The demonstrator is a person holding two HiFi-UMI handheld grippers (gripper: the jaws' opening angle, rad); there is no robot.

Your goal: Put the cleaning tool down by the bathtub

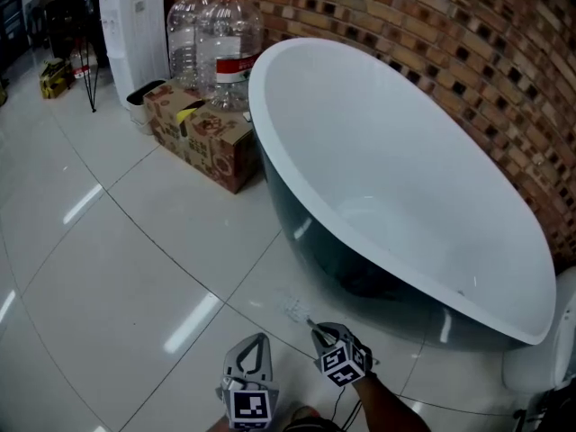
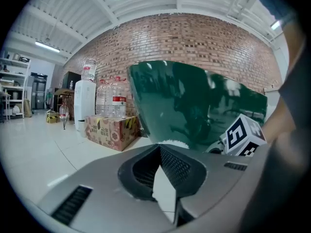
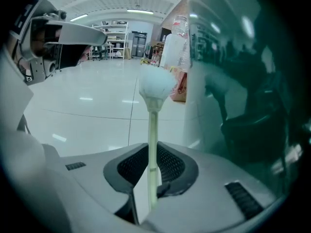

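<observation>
The bathtub (image 1: 396,178) is white inside with a dark green outer wall (image 3: 243,106) and stands on the white tiled floor. My right gripper (image 1: 317,329) is low beside the tub's near side, shut on the pale handle (image 3: 152,144) of the cleaning tool. Its white fluffy head (image 3: 156,84) points forward along the tub wall and shows just over the floor (image 1: 293,310). My left gripper (image 1: 256,338) hovers to the left of the right one, shut (image 2: 159,147) with nothing in it. The left gripper view shows the tool's head (image 2: 171,142) and the right gripper's marker cube (image 2: 243,136).
A printed cardboard box (image 1: 202,133) sits at the tub's far left end, with large water bottles (image 1: 216,43) and a white water dispenser (image 1: 135,34) behind it. A brick wall (image 1: 468,34) curves behind the tub. A white fixture (image 1: 549,349) stands at the right edge.
</observation>
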